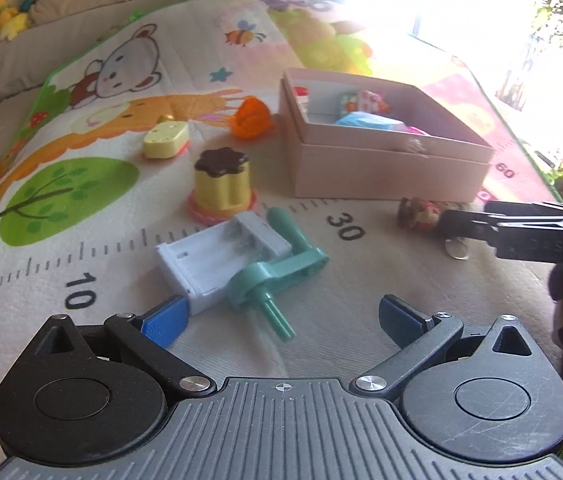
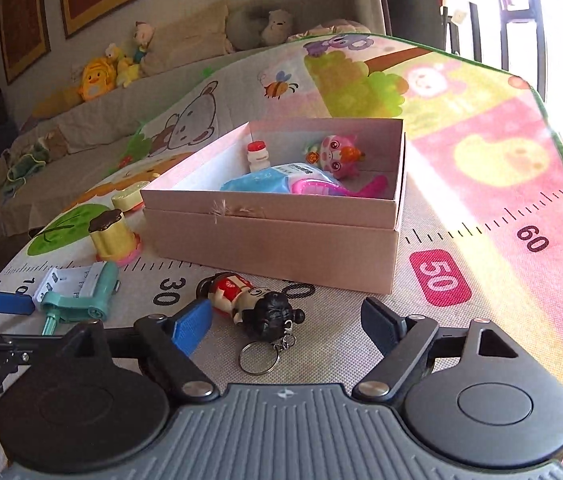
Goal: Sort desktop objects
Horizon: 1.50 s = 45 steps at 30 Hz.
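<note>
A pink cardboard box (image 1: 385, 164) (image 2: 273, 240) stands on the play mat and holds several small toys. My left gripper (image 1: 281, 318) is open, its jaws either side of a white and teal crank toy (image 1: 237, 268) (image 2: 77, 288). My right gripper (image 2: 285, 324) is open just before a doll keychain (image 2: 249, 304) lying on the mat; that doll (image 1: 417, 212) and the right gripper's fingers (image 1: 461, 220) show at the right of the left wrist view. A yellow pudding toy (image 1: 221, 184) (image 2: 111, 236), a pale yellow toy (image 1: 165, 142) and an orange toy (image 1: 251, 118) lie left of the box.
The play mat (image 1: 361, 300) (image 2: 481, 184) has a printed ruler and cartoon animals. A sofa with plush toys (image 2: 97, 76) stands behind it. Bright window light washes out the right side.
</note>
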Each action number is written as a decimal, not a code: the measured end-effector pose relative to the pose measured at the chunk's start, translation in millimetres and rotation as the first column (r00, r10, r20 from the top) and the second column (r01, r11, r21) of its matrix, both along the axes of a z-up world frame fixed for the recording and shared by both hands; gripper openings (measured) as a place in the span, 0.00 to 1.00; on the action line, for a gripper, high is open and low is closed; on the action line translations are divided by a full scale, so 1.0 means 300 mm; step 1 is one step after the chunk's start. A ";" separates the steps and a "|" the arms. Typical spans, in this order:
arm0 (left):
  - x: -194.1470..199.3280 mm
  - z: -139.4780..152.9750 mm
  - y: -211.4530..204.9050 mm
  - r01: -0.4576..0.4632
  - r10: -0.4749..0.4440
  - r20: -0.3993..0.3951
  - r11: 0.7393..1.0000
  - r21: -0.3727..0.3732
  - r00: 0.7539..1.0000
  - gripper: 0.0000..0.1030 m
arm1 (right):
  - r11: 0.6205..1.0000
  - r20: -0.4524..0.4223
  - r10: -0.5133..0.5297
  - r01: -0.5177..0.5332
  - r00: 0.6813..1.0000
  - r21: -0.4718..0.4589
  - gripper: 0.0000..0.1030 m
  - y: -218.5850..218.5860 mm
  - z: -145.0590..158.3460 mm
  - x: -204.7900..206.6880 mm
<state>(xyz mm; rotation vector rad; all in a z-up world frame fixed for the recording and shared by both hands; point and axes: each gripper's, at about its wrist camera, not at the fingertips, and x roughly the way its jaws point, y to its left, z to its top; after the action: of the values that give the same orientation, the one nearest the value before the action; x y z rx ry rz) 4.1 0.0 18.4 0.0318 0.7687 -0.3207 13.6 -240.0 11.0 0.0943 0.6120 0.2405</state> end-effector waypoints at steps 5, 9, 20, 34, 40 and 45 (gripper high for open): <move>-0.028 -0.017 -0.089 0.186 -0.189 -0.025 0.977 -0.108 0.982 1.00 | 0.999 0.003 -0.024 0.024 1.000 0.030 0.82 -0.017 0.000 0.000; -0.047 -0.017 -0.140 0.228 -0.228 0.017 0.973 -0.028 0.974 1.00 | 0.996 0.003 -0.062 0.062 0.998 0.060 0.85 -0.039 -0.002 0.001; 0.128 -0.023 0.010 -0.071 0.069 0.025 0.994 0.086 0.997 1.00 | 0.995 0.007 -0.078 0.077 0.997 0.069 0.90 -0.044 -0.004 0.003; 0.089 -0.025 -0.050 -0.094 0.055 0.133 0.948 0.305 0.990 1.00 | 0.994 0.007 -0.080 0.079 0.997 0.071 0.92 -0.043 -0.005 -0.001; 0.077 0.036 0.052 -0.111 0.100 0.083 0.985 0.135 0.991 1.00 | 0.994 0.007 -0.084 0.083 0.996 0.076 0.94 -0.045 -0.005 -0.003; 0.067 0.008 -0.073 -0.080 0.069 0.087 0.987 0.141 0.994 1.00 | 0.993 0.009 -0.086 0.085 0.996 0.077 0.95 -0.047 -0.004 -0.004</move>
<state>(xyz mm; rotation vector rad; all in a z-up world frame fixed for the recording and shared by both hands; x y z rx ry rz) 24.3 -22.0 20.7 0.1512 0.7087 -0.1910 12.2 -254.3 9.7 0.1925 0.5847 0.1816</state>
